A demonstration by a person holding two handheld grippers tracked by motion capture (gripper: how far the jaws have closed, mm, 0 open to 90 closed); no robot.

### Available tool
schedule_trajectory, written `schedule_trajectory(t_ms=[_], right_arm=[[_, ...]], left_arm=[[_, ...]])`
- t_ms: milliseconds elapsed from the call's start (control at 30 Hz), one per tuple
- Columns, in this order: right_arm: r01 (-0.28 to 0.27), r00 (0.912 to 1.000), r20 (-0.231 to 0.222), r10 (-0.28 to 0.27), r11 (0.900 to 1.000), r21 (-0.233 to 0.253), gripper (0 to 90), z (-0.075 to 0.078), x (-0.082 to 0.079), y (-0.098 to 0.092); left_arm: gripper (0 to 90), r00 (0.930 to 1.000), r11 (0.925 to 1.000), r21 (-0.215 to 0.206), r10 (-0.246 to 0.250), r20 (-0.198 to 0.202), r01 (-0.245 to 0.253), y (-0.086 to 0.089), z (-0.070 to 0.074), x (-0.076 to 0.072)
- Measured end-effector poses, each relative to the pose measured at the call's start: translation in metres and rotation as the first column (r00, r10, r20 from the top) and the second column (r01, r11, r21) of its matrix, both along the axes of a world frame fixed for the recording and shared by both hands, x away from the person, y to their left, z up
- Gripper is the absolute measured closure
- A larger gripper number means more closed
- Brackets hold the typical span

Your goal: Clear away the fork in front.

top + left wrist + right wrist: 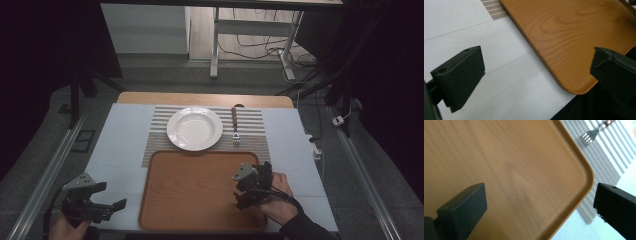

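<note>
A bare wooden tray [200,192] lies at the front middle of the table. Behind it a white plate [195,129] rests on a striped placemat [255,145], and a fork [235,127] with a brown handle lies to the plate's right. My left gripper [111,196] hovers open over the white cloth left of the tray, holding nothing. In the left gripper view its jaws stand wide apart [536,72] facing the tray's [574,32] near corner. My right gripper [239,191] is open and holds nothing above the tray's right part. In the right gripper view it [541,202] looks across the tray [499,170] toward the fork [591,135].
A white cloth [120,145] covers the table, with a wooden strip [200,98] along the far edge. Metal rails [45,175] run down both sides. Beyond the table stand desk legs [215,45] and loose cables [260,47] on the floor.
</note>
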State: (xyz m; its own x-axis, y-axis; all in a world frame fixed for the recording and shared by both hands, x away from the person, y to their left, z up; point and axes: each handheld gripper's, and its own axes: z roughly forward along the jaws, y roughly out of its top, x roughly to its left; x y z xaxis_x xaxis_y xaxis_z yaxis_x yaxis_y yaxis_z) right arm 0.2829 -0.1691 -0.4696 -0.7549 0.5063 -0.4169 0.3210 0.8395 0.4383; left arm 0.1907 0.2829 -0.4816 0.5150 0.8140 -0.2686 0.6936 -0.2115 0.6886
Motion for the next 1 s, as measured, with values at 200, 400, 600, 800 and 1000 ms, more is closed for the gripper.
schedule_trajectory(t_ms=[200,400,600,800,1000], right_arm=[[-0.048,0.9976,0.045,0.052,0.995,-0.092,0.0,-0.002,0.007,0.011],[-0.061,0.9952,0.065,0.072,0.986,-0.158,0.0,-0.006,0.018,0.018],[-0.075,0.9929,0.074,0.093,0.972,-0.221,0.0,-0.012,0.031,0.020],[-0.058,0.9883,0.120,0.095,0.958,-0.281,0.0,-0.014,0.050,0.022],[-0.082,0.9873,0.105,0.119,0.951,-0.299,0.0,-0.015,0.064,0.023]], left_arm=[[0.0,1.0000,1.0000,0.000,0.001,0.000,-0.001,0.000,0.000,0.000],[0.0,1.0000,1.0000,-0.002,0.001,-0.002,-0.001,0.000,0.000,0.000],[0.0,1.0000,1.0000,-0.004,0.002,-0.002,-0.002,0.000,0.000,0.000],[0.0,1.0000,1.0000,-0.005,0.001,-0.003,-0.001,0.000,0.000,0.000],[0.0,1.0000,1.0000,-0.006,0.000,-0.004,0.000,0.001,0.000,0.001]])
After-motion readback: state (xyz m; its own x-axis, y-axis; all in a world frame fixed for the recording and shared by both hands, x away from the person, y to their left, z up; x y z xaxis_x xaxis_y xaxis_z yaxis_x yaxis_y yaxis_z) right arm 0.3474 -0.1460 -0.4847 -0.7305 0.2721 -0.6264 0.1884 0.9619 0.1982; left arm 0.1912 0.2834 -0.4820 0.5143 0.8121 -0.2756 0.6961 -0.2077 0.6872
